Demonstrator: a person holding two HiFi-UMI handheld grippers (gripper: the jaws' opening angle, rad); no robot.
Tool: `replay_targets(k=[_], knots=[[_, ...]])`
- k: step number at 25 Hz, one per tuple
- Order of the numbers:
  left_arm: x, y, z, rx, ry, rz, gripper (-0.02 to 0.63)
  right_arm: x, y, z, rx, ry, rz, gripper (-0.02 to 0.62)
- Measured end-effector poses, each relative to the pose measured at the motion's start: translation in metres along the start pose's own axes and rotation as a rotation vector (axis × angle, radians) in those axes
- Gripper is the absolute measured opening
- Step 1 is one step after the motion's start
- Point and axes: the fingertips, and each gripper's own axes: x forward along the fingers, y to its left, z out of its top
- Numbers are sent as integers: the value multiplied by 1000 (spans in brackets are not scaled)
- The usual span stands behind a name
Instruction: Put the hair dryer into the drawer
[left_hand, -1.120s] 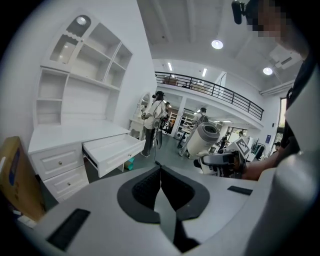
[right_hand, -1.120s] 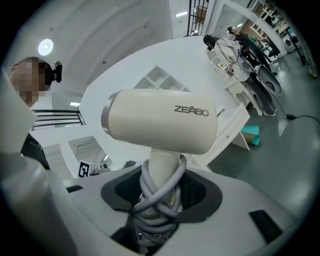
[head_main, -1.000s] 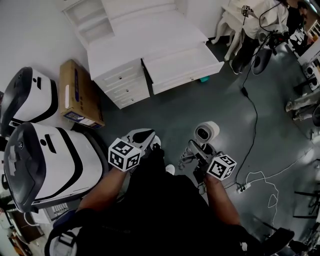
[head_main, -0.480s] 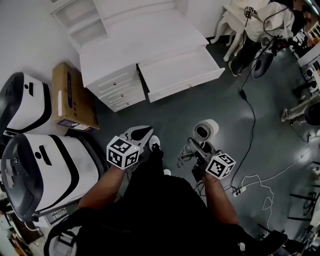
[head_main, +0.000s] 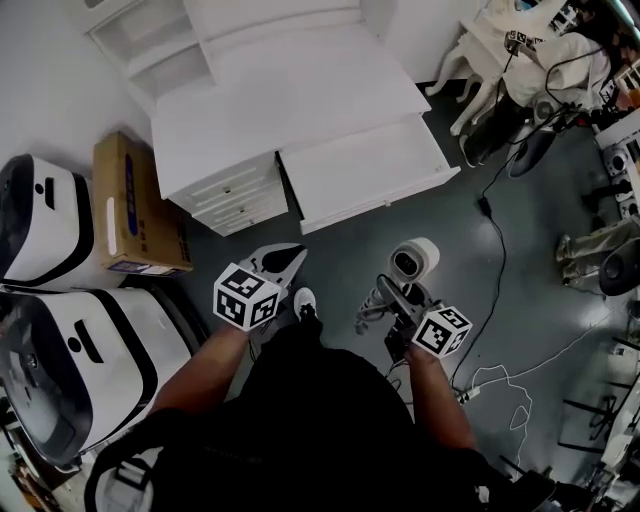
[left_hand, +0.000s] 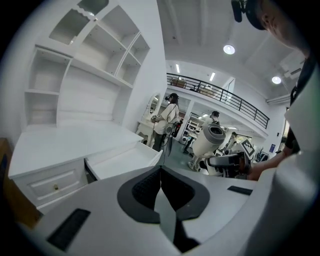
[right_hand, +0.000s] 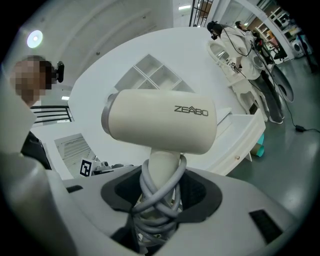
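A cream hair dryer (head_main: 413, 262) (right_hand: 160, 122) stands upright in my right gripper (head_main: 393, 300) (right_hand: 159, 200), which is shut on its handle, where the grey cord is wound. The white desk's wide drawer (head_main: 368, 172) (left_hand: 124, 160) (right_hand: 244, 129) is pulled open ahead of both grippers, across a stretch of grey floor. My left gripper (head_main: 292, 256) (left_hand: 161, 172) is at the left, level with the right one, its jaws shut with nothing between them.
The white desk (head_main: 290, 95) has a shelf hutch and a stack of small closed drawers (head_main: 232, 195). A cardboard box (head_main: 138, 207) and two white-and-black machines (head_main: 70, 345) are at the left. Cables (head_main: 500, 365) run over the floor at the right, near a person (head_main: 545, 60).
The desk and its open drawer have drawn nearer in the head view as both grippers moved towards them. The hair dryer stays in the right gripper; the left stays shut.
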Motion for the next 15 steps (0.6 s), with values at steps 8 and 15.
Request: replay_targets(k=[8, 15], knots=[[11, 74, 40, -7, -38, 18, 11, 76, -5, 42, -46, 14, 17, 215], [9, 105, 44, -39, -50, 48, 11, 121, -15, 57, -104, 70, 25, 215]])
